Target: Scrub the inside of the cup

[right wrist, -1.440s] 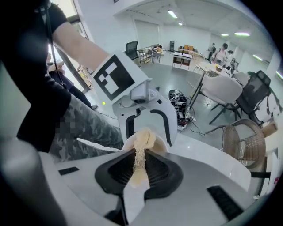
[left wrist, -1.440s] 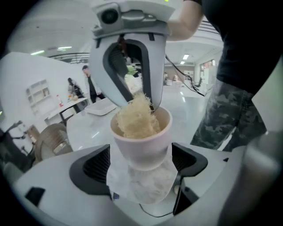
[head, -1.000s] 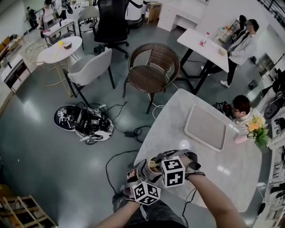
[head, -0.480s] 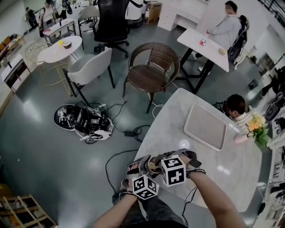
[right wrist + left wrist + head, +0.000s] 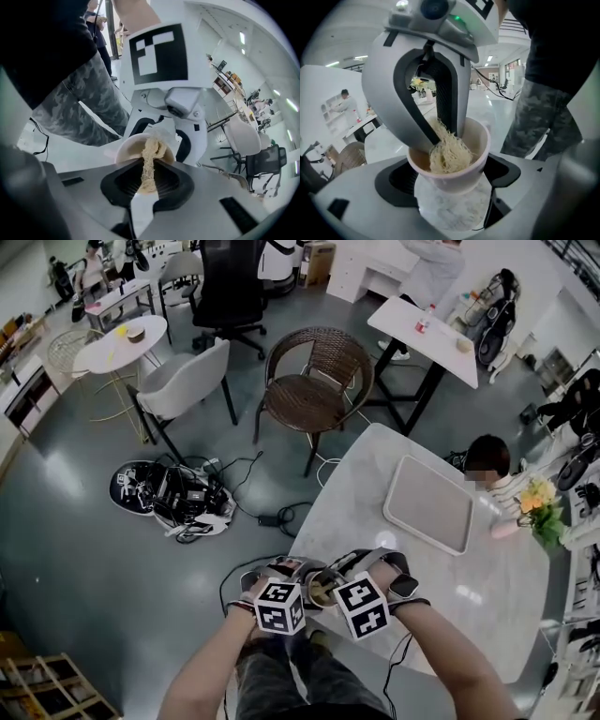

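Observation:
A pale cup (image 5: 454,176) sits tilted between the jaws of my left gripper (image 5: 450,183), which is shut on its body. My right gripper (image 5: 147,180) is shut on a straw-coloured fibrous scrubber (image 5: 149,161), whose end is pushed down into the cup (image 5: 125,146). In the left gripper view the scrubber (image 5: 447,152) fills much of the cup's inside under the right gripper's jaws. From the head view both grippers (image 5: 298,585) (image 5: 336,585) meet over the cup (image 5: 322,591) at the near left edge of the marble table (image 5: 375,549).
A pale rectangular tray (image 5: 429,505) lies further back on the table. Flowers (image 5: 542,507) stand at the far right edge, with a seated person (image 5: 487,465) beside it. A wicker chair (image 5: 314,381) and floor cables (image 5: 178,498) lie beyond.
Both grippers and the cup have shifted a little left and nearer to me. The left marker cube has swung out to the left. A person at the back table has walked away.

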